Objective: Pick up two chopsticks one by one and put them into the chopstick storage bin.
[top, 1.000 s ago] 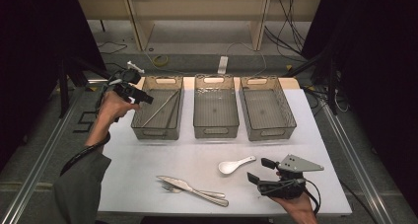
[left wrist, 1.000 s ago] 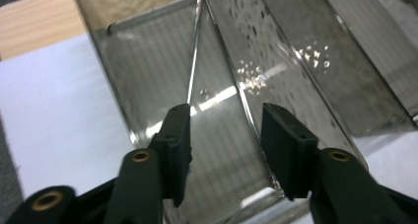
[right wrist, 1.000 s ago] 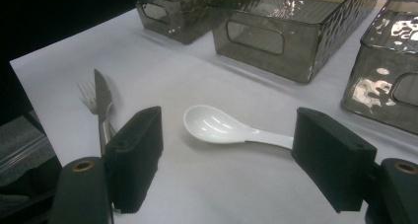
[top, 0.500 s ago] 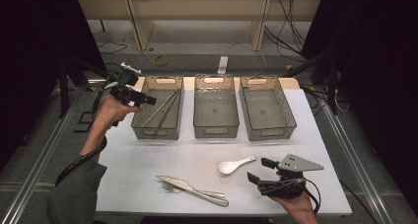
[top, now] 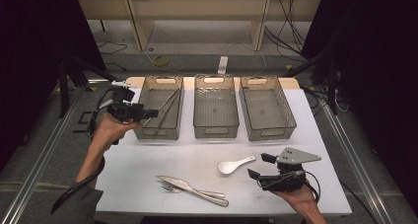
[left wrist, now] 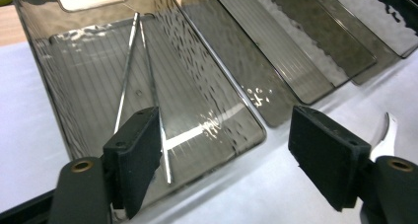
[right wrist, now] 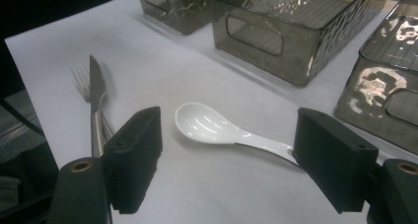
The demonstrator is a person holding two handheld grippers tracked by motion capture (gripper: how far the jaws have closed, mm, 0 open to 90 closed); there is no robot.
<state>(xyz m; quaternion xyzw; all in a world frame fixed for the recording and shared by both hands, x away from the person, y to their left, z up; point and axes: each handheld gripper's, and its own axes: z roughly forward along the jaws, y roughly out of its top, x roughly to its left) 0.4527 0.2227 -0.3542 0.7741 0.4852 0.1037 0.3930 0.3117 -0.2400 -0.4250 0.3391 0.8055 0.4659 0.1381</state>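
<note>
A pair of metal chopsticks (top: 165, 108) (left wrist: 129, 61) lies slantwise inside the left smoky plastic bin (top: 160, 130). My left gripper (top: 150, 113) (left wrist: 224, 123) hovers open at that bin's near-left side, its jaws pointing across it and holding nothing. A white ceramic spoon (top: 235, 164) (right wrist: 207, 124) lies on the white table, bowl to the left. My right gripper (top: 260, 167) (right wrist: 229, 118) is open just right of the spoon and low over the table. Its jaws stand either side of the handle end without touching it.
Two more smoky bins, a middle one (top: 216, 130) and a right one (top: 268, 132), stand in a row beside the left bin. A knife (top: 190, 188) (right wrist: 96, 86) lies over a fork (top: 170, 187) (right wrist: 79, 78) near the table's front edge.
My left gripper has come back toward the person along the left bin's side, from its far-left corner to its near-left part. The right gripper and the cutlery have stayed put.
</note>
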